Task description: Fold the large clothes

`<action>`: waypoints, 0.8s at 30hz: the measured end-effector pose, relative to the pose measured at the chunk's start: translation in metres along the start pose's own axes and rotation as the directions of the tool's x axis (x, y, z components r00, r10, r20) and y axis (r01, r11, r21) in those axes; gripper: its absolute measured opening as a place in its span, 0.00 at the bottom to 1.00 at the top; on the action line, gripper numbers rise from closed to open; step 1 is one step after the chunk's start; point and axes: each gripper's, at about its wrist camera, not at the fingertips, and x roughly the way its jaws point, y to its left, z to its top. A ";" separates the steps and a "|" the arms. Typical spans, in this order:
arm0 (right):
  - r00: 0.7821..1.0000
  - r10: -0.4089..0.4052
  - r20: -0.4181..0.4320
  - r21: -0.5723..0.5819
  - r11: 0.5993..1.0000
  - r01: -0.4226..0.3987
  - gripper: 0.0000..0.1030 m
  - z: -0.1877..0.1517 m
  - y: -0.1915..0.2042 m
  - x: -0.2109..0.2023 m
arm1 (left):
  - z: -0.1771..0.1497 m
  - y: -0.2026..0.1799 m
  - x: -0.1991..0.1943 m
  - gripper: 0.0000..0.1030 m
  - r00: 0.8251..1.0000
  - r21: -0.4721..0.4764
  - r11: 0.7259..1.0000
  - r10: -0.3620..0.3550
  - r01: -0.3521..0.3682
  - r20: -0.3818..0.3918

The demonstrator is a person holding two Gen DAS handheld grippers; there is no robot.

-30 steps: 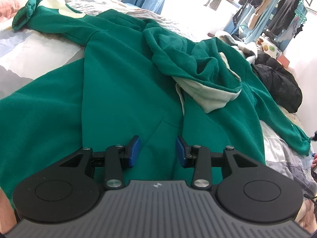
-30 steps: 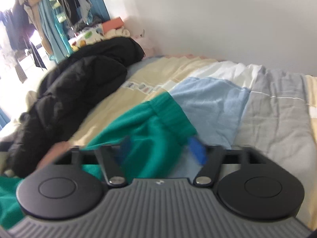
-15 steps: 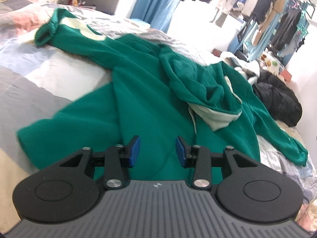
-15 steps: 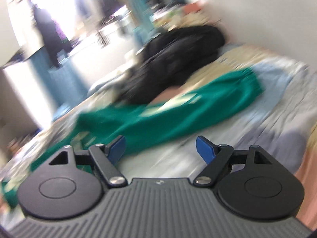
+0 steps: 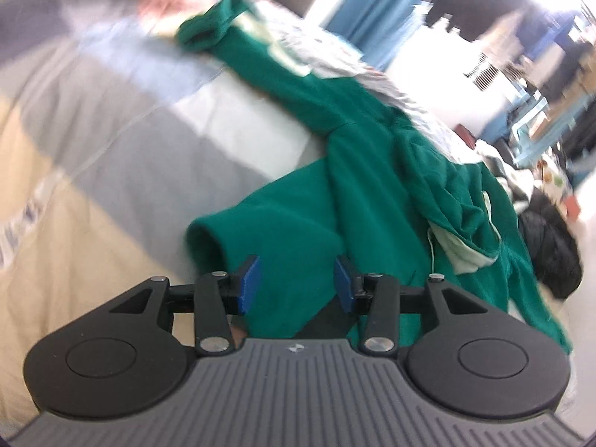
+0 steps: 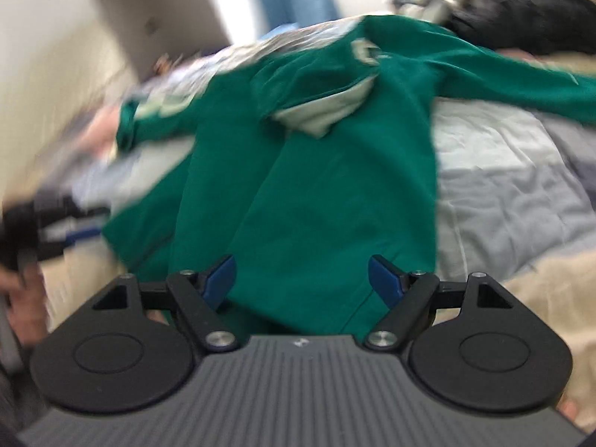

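Left gripper (image 5: pixel 296 283): jaws part-open and have just been opening; blue pads (image 5: pixel 249 284) stand apart over green cloth, nothing pinched between them. It hangs above the hoodie's near hem corner, pointing down at a slant.

Right gripper (image 6: pixel 301 279): jaws wide, pads clear of any cloth, nothing held. It sits above the hem on the opposite side, looking up the garment's length.

Hoodie (image 5: pixel 372 186) (image 6: pixel 316 186): green, spread across the bed (image 5: pixel 93 205) (image 6: pixel 503 186), body roughly flat with lengthwise creases. Hood (image 5: pixel 462 231) (image 6: pixel 324 111) is bunched at the top of the body, pale lining showing. One sleeve (image 5: pixel 238 33) runs toward the bed's far left edge, its cuff turned back on itself. The other sleeve (image 6: pixel 514 78) stretches toward the bed's right edge. Near hem lies just in front of both grippers, at the bed's near edge; one hem corner (image 5: pixel 208 231) is rolled up slightly.

Bed cover is patchwork: grey, pale blue, white and cream panels.

A black jacket (image 5: pixel 547 246) (image 6: pixel 529 18) is heaped by the far right corner, just past the sleeve end. Blue curtain (image 5: pixel 372 11) hangs beyond the bed's far edge.

At the left edge of the right wrist view, a dark shape (image 6: pixel 22 231), probably the other gripper with a hand; blur is too heavy to be sure.
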 end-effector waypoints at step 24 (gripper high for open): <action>0.977 -0.203 0.060 -0.288 0.934 0.212 0.13 -0.009 0.025 0.034 | -0.017 0.017 0.035 0.57 0.984 -0.140 0.990 -0.047 0.023 -0.169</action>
